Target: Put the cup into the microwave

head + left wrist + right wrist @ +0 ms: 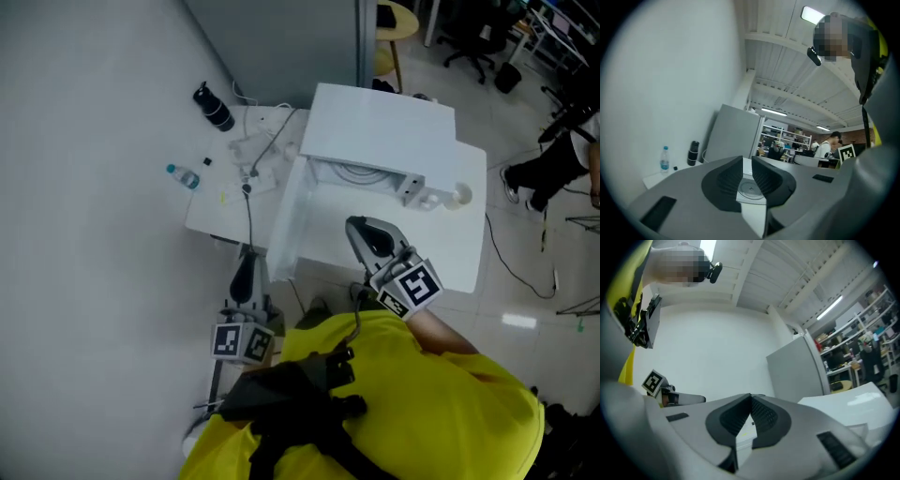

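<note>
Cup (459, 195), as best judged a small pale round thing, stood on the white table (220, 220) at the right front corner of the microwave (375, 131); too small to tell whether it was upright. It lay ahead and to the right of the right gripper (361, 230), well apart from the left gripper (247, 262), so of the 2 the right was nearer. Right gripper (750, 411) jaws were closed tip to tip, empty. Left gripper (747, 171) jaws stood a narrow slot apart, with nothing between them.
</note>
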{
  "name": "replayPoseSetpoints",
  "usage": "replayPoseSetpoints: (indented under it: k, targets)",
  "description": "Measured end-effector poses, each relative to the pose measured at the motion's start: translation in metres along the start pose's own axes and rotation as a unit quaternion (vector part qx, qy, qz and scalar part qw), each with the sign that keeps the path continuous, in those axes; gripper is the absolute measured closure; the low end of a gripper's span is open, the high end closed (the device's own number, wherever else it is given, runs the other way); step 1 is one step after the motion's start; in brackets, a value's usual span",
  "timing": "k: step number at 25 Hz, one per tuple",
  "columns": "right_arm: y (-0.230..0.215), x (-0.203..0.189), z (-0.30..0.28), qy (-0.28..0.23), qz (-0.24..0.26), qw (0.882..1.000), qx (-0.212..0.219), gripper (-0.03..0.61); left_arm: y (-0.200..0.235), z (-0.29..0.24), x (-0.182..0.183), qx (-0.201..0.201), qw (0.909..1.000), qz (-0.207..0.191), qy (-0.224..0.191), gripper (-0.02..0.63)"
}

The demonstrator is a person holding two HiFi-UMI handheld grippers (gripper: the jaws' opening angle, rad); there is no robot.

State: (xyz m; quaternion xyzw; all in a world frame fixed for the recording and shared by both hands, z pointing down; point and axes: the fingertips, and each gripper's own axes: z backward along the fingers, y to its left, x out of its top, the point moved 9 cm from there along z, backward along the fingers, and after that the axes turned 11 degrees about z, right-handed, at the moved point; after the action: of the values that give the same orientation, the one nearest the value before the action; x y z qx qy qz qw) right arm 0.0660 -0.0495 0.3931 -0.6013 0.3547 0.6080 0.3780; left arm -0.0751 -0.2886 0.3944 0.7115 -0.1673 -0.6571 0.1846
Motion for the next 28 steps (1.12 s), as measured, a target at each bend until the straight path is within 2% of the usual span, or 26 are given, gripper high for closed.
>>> replayPoseSetpoints:
  k: [4, 7, 10, 14, 17, 19, 23, 28]
  targets:
    - [0.002, 0.000, 0.036, 0.006, 0.004, 0.996, -0.092, 0.574, -0.006, -0.025, 0.006, -0.068, 0.9969, -0.018, 0.036, 0.574]
    - [0.005, -0.006, 0.065, 0.010, 0.001, 0.986, -0.167, 0.574, -0.007, -0.035, -0.001, -0.106, 0.9924, -0.020, 0.060, 0.574]
    - [0.015, -0.011, 0.097, 0.011, 0.005, 0.971, -0.240, 0.574, -0.012, -0.047, -0.018, -0.152, 0.9836, -0.031, 0.092, 0.574]
    - [0.030, -0.024, 0.144, 0.030, 0.000, 0.944, -0.330, 0.574, -0.028, -0.060, -0.045, -0.203, 0.9698, -0.034, 0.131, 0.574]
    - [0.031, -0.032, 0.172, 0.050, -0.006, 0.926, -0.375, 0.574, -0.043, -0.067, -0.062, -0.227, 0.9600, -0.036, 0.160, 0.574]
    - [0.022, -0.037, 0.182, 0.060, -0.005, 0.918, -0.392, 0.572, -0.052, -0.076, -0.071, -0.239, 0.9553, -0.040, 0.169, 0.574]
    - [-0.013, -0.052, 0.192, 0.077, -0.007, 0.907, -0.415, 0.458, -0.062, -0.099, -0.086, -0.237, 0.9538, -0.044, 0.179, 0.574]
    - [-0.093, -0.097, 0.203, 0.131, -0.022, 0.887, -0.442, 0.253, -0.084, -0.141, -0.104, -0.225, 0.9556, -0.050, 0.183, 0.574]
